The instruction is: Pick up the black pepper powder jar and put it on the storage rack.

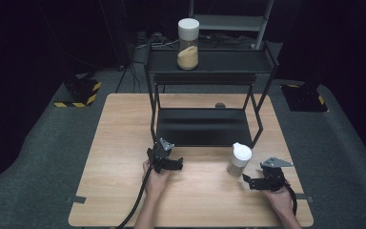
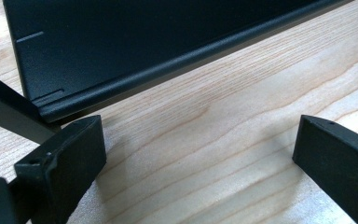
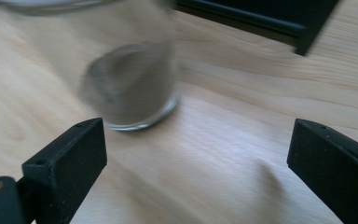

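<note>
Risk at left: left gripper (image 1: 177,164) hovers low with its jaws wide apart and nothing between them, close to the front lip of the black rack's lower shelf (image 2: 168,74); a careless push forward would likely knock a jaw against that lip or the rack leg (image 2: 9,112).
Risk at centre: small jar (image 1: 238,160) with a white lid stands upright on the wooden table (image 1: 124,143), free of any grip; it looks tall and narrow, so a sideways nudge could tip it.
Risk at right: right gripper (image 1: 248,180) has its jaws spread wide, holding nothing; closing off-centre might skid the glass away.
Jar versus right gripper: jar (image 3: 126,79) sits just ahead of the jaws, toward the left one, not between them.
Top shelf: larger jar (image 1: 188,44) of pale grain stands well apart.
</note>
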Available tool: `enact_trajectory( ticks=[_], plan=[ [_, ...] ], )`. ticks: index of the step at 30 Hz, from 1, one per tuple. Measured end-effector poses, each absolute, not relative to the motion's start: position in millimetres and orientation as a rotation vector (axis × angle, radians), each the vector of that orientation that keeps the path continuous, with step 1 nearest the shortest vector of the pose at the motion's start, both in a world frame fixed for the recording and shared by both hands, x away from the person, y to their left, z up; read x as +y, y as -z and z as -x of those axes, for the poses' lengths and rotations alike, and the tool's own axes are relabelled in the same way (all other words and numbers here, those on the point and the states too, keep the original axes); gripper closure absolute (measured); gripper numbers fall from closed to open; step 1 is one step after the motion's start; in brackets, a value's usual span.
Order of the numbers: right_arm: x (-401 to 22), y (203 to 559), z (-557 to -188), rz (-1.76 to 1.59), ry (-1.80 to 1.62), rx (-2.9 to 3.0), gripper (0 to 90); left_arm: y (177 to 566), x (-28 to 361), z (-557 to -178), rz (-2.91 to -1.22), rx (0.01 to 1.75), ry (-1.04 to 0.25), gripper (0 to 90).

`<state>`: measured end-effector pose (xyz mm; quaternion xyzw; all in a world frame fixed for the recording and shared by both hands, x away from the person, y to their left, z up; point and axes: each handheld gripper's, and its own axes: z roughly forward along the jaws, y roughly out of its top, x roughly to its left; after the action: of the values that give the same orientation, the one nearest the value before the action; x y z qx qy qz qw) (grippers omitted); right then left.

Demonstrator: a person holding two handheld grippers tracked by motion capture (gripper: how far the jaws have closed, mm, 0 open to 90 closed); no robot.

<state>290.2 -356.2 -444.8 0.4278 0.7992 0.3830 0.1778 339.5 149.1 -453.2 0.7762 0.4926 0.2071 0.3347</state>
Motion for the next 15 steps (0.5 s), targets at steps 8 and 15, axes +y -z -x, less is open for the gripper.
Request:
enact_trajectory(
  ticks=[8, 15],
  plan=[
    [-350.4, 442.8, -288.9, -1.141, -1.151, 2.286, 4.4, 453.1, 149.1, -339.5, -2.026, 1.285, -0.541, 2.6],
    [-345.1, 442.0, -293.7, -1.131, -1.233, 2.245, 7.8, 452.9, 149.2, -339.6, -2.029, 1.284, -0.541, 2.6]
  ],
)
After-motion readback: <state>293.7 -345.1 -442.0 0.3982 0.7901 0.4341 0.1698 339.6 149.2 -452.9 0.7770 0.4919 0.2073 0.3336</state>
